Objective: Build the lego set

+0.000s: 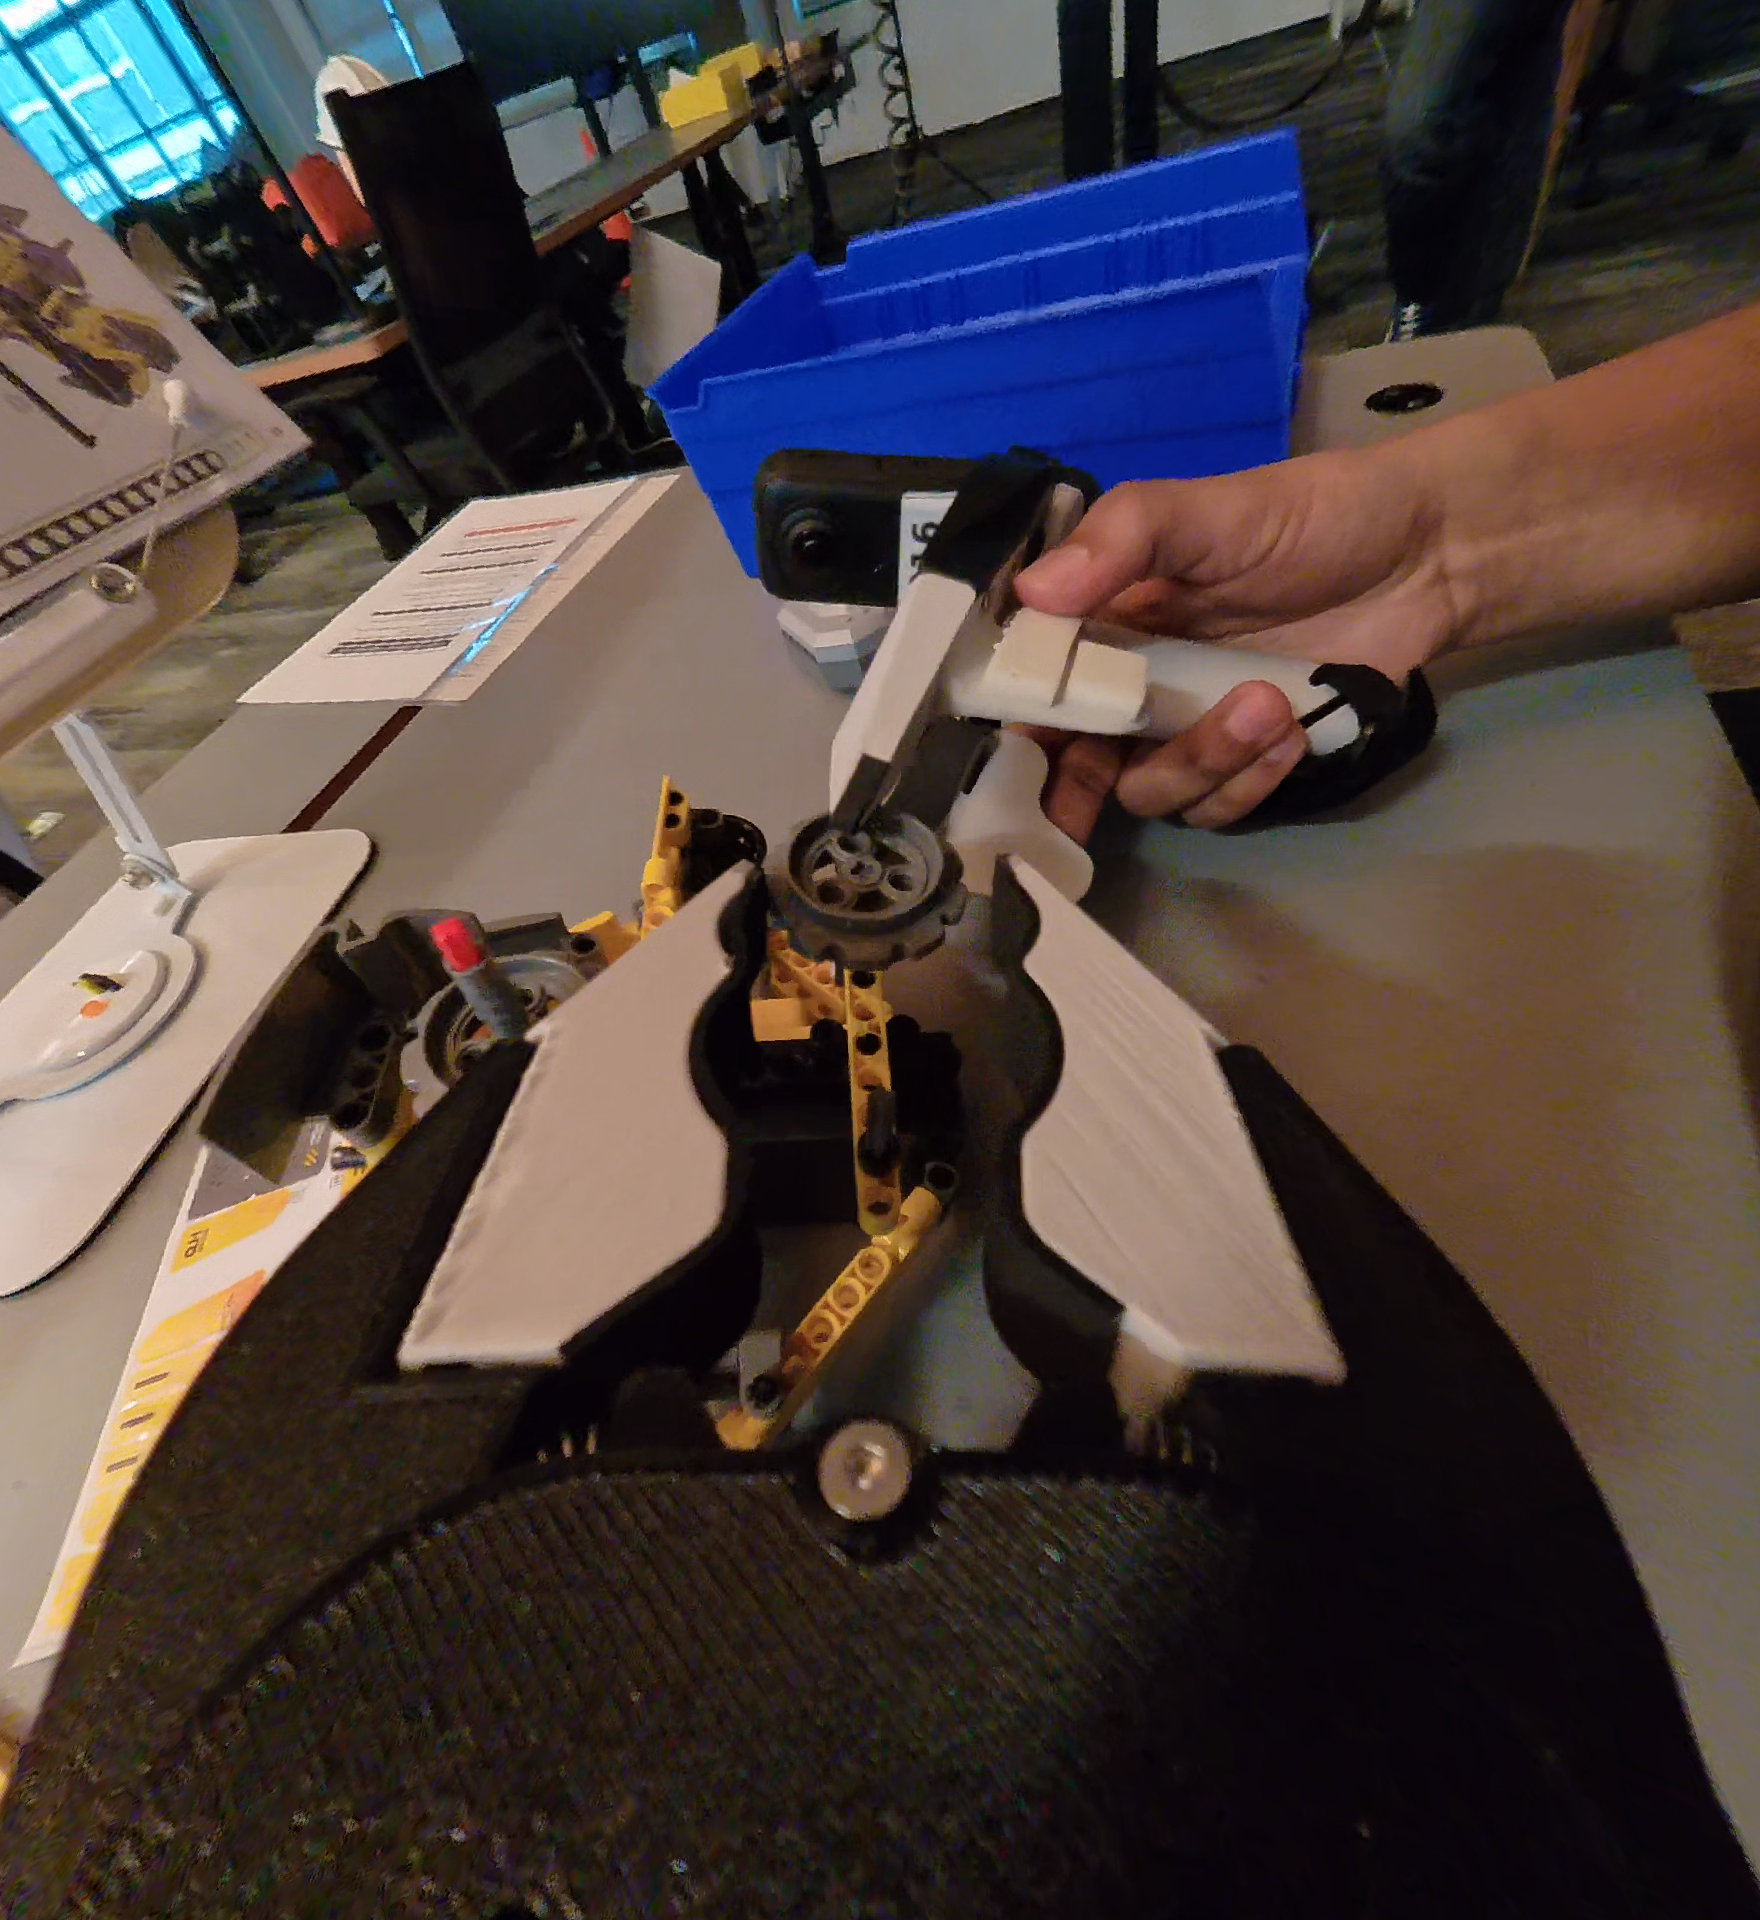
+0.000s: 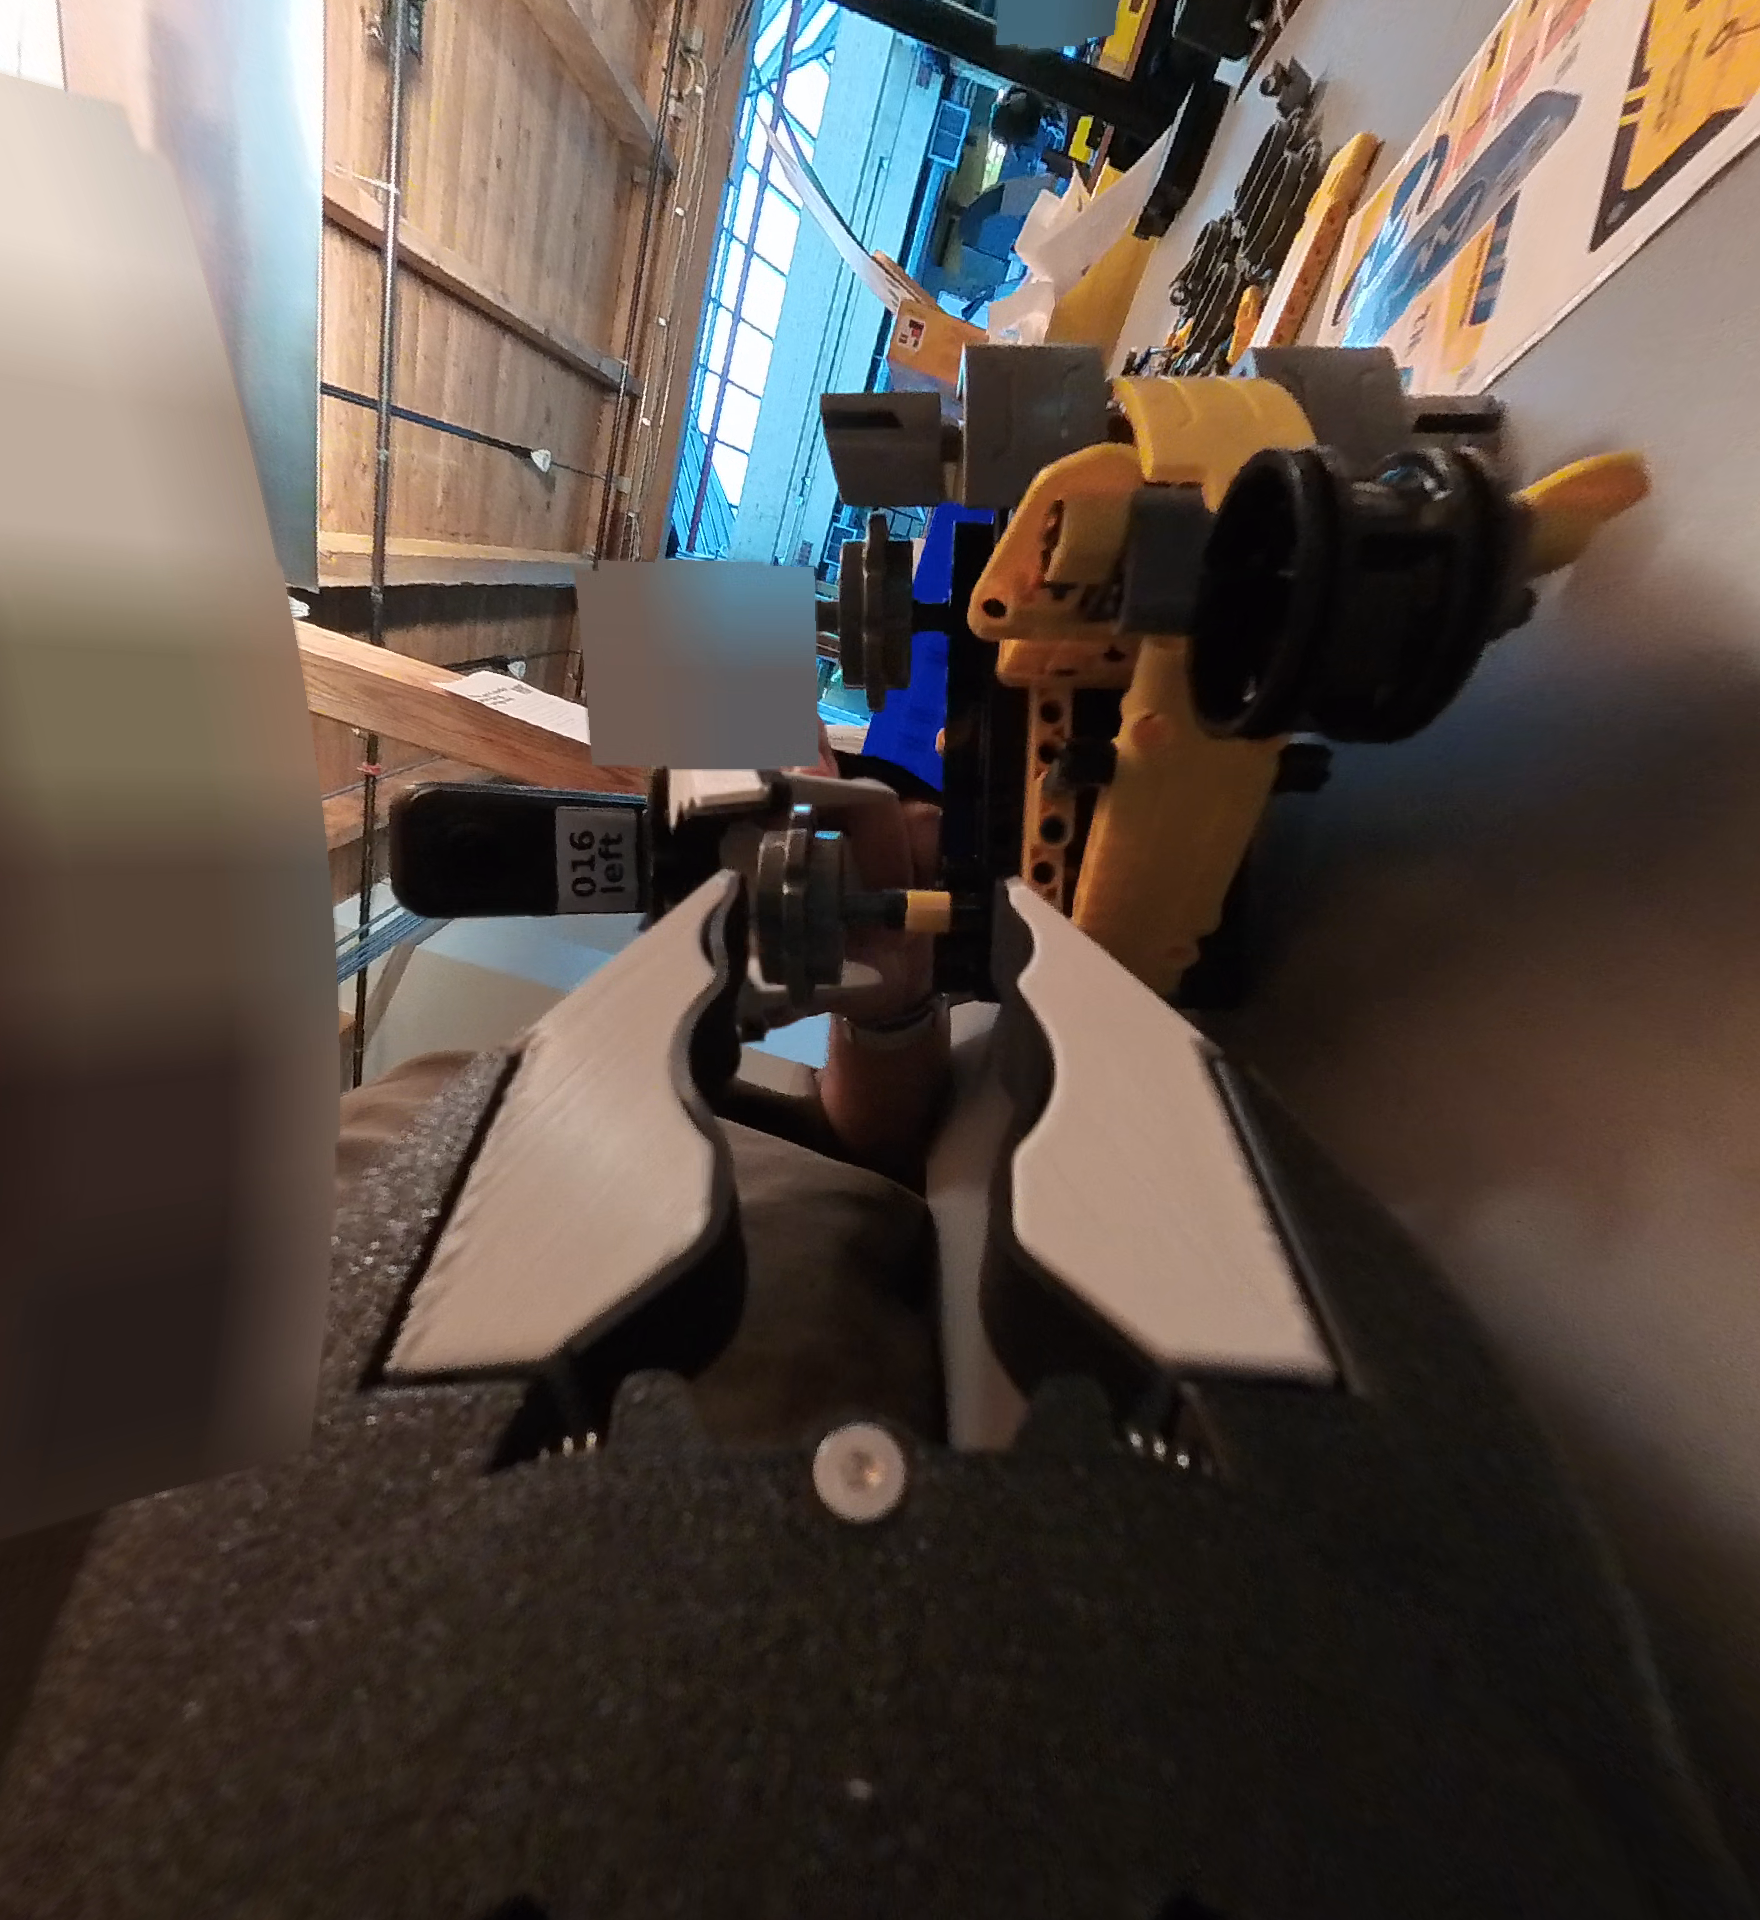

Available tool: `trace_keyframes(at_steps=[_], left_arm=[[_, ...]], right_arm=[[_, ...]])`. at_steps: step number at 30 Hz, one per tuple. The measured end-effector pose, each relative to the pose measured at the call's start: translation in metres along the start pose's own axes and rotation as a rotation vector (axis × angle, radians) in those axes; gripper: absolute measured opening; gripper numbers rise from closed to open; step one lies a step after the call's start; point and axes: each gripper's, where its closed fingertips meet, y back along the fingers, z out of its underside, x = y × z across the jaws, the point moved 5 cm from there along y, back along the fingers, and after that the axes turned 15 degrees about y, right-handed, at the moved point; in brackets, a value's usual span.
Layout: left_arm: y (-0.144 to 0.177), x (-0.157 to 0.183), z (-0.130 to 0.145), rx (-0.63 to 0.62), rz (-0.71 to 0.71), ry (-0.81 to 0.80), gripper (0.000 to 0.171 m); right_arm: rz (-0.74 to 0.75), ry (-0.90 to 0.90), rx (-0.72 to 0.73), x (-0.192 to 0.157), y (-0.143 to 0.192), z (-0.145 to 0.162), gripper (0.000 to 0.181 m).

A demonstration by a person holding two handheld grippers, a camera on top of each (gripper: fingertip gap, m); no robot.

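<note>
**Wheel on upright axle, both grippers spread around it**

- Dark grey wheel [image 1: 860,894] sits on top of the yellow-and-black brick model [image 1: 860,1049]. Its hub faces up and its axle stands upright from the table [image 1: 1375,1039].
- The model lies on its side near the table's left edge. Its yellow beams run from the near edge toward the far edge.
- Your right gripper [image 2: 874,904] has its jaws parted. One finger is against the wheel's outer face, the other by the black frame at the axle's foot. Squeeze cannot be judged.
- Your hand [image 1: 1219,582] holds that gripper tilted down over the hub.
- Your left gripper [image 1: 874,883] is spread wide, gripping nothing. The wheel sits between its tips.
- A printed sheet [image 1: 180,1299] lies under the model's left side, with a white stand base [image 1: 128,1039] at the left edge.
- A blue bin [image 1: 1011,343] sits at the far edge.
</note>
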Motion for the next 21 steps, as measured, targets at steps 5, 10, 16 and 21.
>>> trace_keyframes(at_steps=[5,10,16,21], left_arm=[[0.0001,-0.0018,-0.0005,0.001,-0.027,-0.014,0.031],[-0.0003,-0.0015,0.0003,-0.004,-0.008,0.002,0.031],[-0.0006,-0.0016,0.0014,-0.015,0.022,0.027,0.028],[0.0016,-0.0036,0.0016,-0.017,0.03,0.028,0.028]], right_arm=[[-0.01,-0.01,-0.001,0.0004,-0.0013,0.0009,0.043],[-0.013,-0.019,-0.005,0.0006,-0.0012,0.0009,0.043],[-0.014,-0.036,0.0,0.0008,-0.0012,0.0021,0.041],[0.013,0.005,-0.024,-0.0016,-0.0028,0.0003,0.033]])
